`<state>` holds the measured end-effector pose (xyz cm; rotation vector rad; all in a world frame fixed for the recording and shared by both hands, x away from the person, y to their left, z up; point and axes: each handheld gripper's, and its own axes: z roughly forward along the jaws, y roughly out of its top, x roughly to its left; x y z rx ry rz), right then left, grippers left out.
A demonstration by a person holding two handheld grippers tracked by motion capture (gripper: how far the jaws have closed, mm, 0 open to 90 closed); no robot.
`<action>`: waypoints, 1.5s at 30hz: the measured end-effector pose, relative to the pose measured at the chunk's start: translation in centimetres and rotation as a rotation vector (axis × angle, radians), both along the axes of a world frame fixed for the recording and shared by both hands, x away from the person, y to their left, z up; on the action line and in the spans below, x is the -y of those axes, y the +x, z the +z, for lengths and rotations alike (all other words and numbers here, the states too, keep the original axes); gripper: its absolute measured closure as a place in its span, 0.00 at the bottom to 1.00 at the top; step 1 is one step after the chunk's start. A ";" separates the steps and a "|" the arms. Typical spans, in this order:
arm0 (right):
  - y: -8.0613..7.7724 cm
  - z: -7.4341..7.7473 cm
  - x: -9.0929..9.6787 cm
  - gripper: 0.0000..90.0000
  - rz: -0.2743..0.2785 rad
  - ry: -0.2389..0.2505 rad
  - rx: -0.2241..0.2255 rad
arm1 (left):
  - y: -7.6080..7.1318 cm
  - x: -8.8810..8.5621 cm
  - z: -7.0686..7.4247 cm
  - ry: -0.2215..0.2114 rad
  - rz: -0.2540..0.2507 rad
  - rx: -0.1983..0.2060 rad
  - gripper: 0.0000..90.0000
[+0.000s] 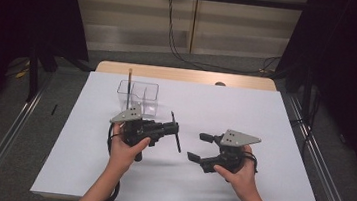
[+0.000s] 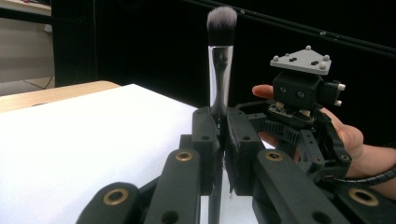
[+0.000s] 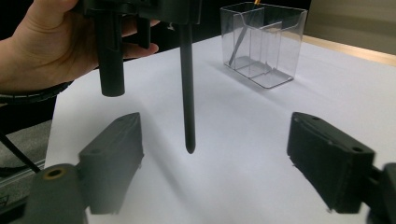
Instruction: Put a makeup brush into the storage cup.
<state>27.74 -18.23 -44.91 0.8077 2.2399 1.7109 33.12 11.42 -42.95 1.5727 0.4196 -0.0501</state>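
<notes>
Makeup brush (image 2: 220, 70), black handle, grey bristles, clamped upright

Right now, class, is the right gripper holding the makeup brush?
No: the right gripper is open with nothing between its fingers, while the left gripper clamps the makeup brush.

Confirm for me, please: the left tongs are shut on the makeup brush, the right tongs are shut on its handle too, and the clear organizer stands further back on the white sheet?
Not quite. The right tongs are open: in the right gripper view their pads stand wide apart, the makeup brush handle hanging free beyond them. The left tongs are indeed shut on the brush, and the clear organizer stands further back on the white sheet.
</notes>
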 end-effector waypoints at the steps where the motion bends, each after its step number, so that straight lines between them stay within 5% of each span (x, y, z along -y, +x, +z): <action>1: 0.0 0.0 0.2 0.16 -0.002 0.000 -0.002 | 0.0 0.0 0.0 0.001 0.000 0.000 0.93; 8: -0.2 0.2 1.4 0.09 0.013 -0.008 0.004 | 0.0 -0.2 0.1 0.006 0.000 0.007 0.93; 45: -1.7 0.3 7.0 0.09 -0.022 -0.053 0.027 | -0.1 -0.6 0.3 0.018 0.011 0.018 0.93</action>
